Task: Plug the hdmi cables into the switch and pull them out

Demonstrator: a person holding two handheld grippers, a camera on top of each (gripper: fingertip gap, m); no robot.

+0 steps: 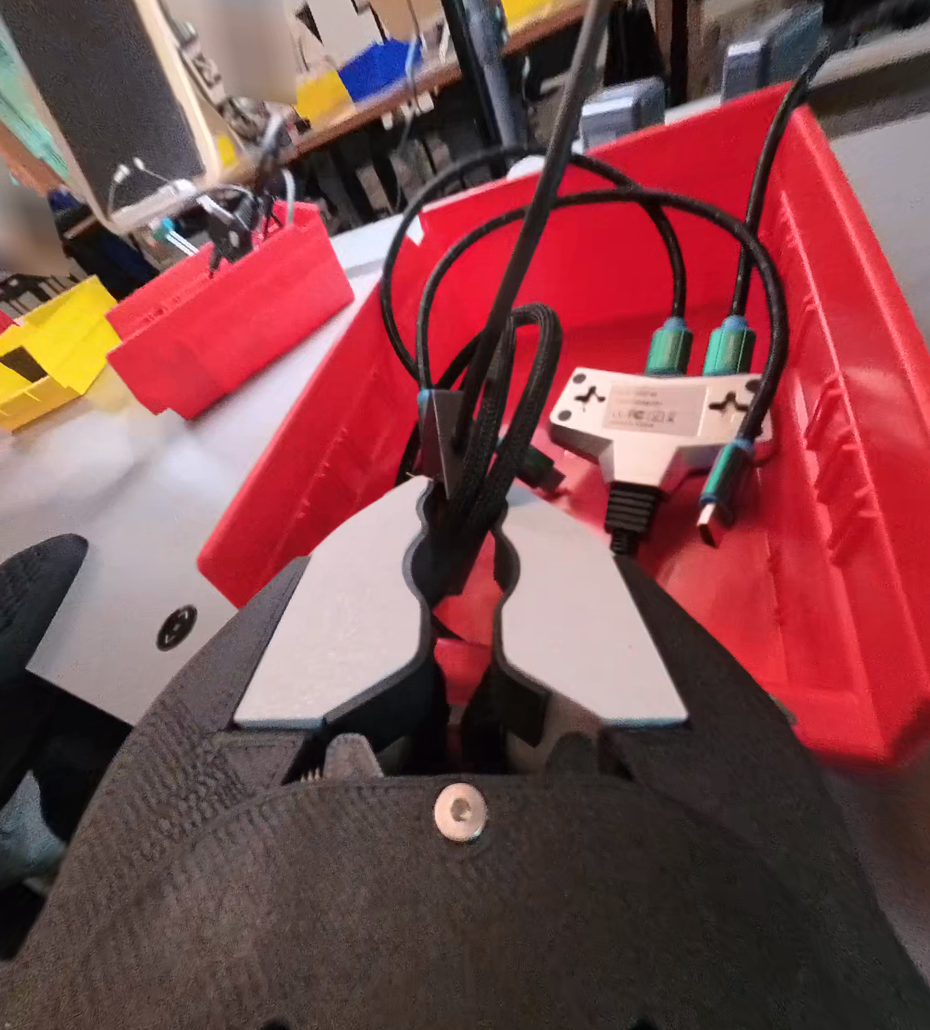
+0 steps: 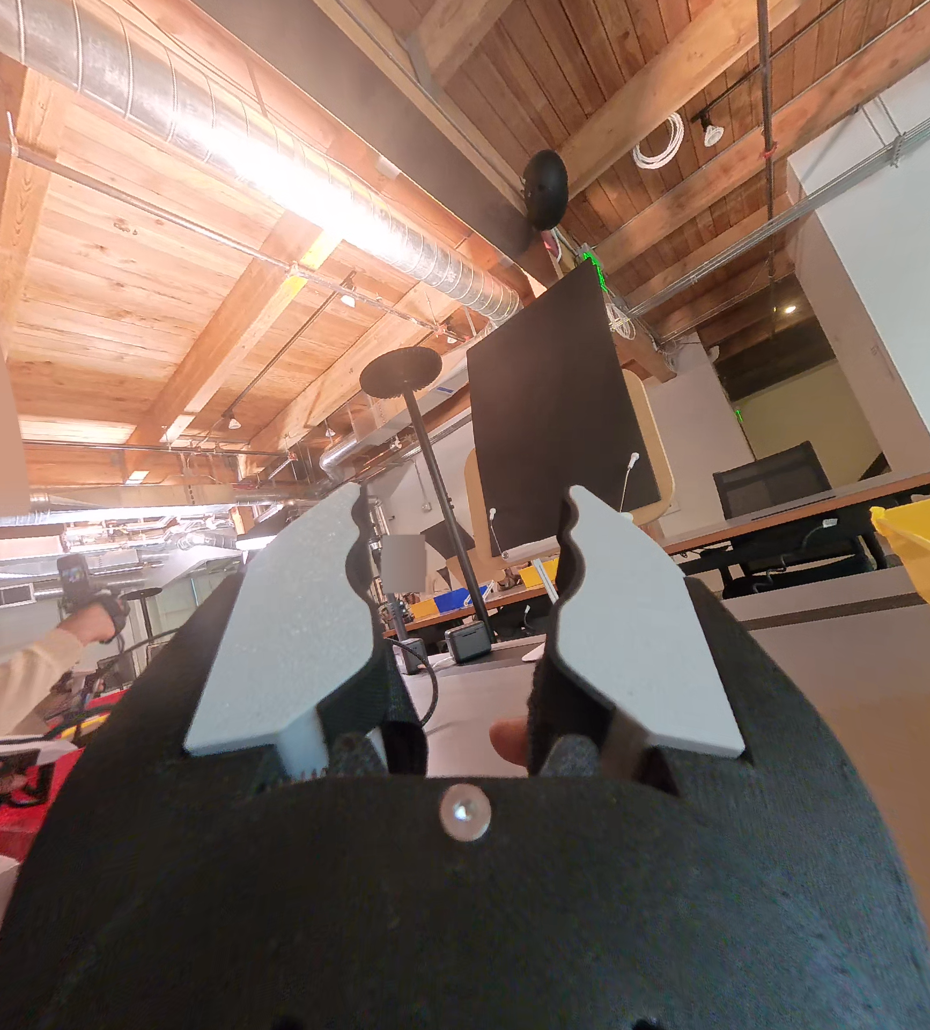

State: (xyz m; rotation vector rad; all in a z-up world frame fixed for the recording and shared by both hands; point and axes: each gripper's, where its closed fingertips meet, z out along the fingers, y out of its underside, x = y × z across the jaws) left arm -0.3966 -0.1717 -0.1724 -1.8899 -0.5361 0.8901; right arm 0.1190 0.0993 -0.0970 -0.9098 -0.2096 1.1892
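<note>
HDMI cables [image 1: 669,345] with green plugs are sitting in two ports of the white switch [image 1: 658,418], which is lying inside the big red bin [image 1: 869,501]. One loose plug [image 1: 722,485] is resting beside the switch. The left gripper [image 1: 465,515] is closing its fingers around a bundle of black braided cable [image 1: 507,401] at the bin's near edge. The right gripper [image 2: 463,501] is pointing up toward the wooden ceiling [image 2: 117,251], its fingers standing apart and holding nothing.
</note>
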